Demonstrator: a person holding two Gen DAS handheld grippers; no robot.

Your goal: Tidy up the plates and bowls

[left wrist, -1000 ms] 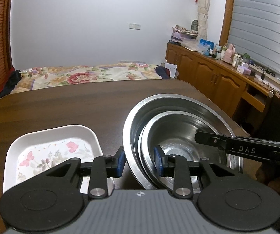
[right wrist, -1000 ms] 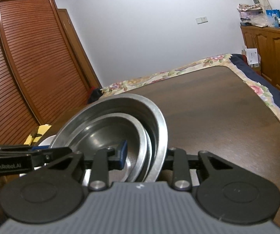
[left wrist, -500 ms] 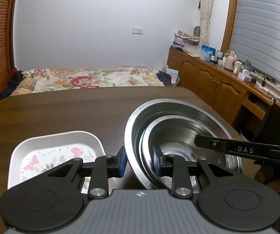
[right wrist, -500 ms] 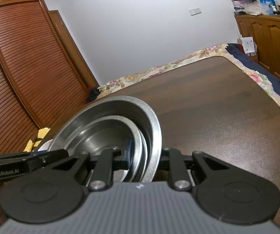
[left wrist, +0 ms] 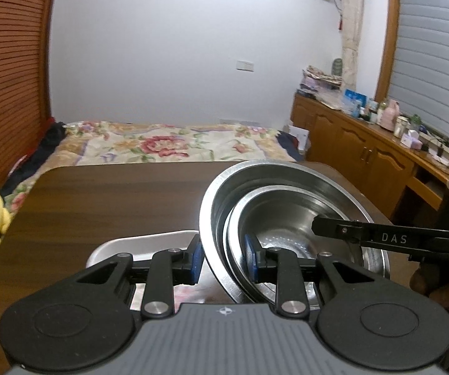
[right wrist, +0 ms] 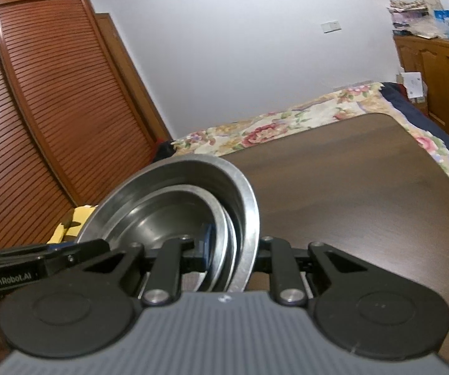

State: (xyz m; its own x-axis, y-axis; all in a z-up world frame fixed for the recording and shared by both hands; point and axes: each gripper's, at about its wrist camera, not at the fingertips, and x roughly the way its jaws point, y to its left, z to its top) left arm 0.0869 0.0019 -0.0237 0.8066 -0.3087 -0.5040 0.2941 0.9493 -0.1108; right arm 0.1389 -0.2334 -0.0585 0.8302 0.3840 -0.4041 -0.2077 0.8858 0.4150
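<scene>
While both claws grip the same nested pair of bowls from opposite sides, what the coming move turns on is that the stack sits squarely between them, equally near to either hand. The left claw [left wrist: 221, 259] is clamped across the left rims: one blue pad outside the large steel bowl [left wrist: 224, 193], the other inside the small steel bowl [left wrist: 287, 218] nested in it. The right claw [right wrist: 234, 250] is clamped the same way on the opposite rims, its inner blue pad against the small bowl's wall and its outer finger hidden behind the large bowl's flange, so I judge the grip from how tightly the rims fill the gap. Seen from the left wrist, the right claw's black finger reaches over the bowls from the right.

Both bowls are round, thin-walled brushed metal with rolled lips; the inner one shows a dimpled floor. Slick steel on steel could let them slide against each other if the stack tilts. They appear lifted just above the dark, wood-grained worktop [left wrist: 115, 193]. To their near left lies a white, round-cornered rectangular tray [left wrist: 149, 240], glossy and shallow, partly under the left claw.
</scene>
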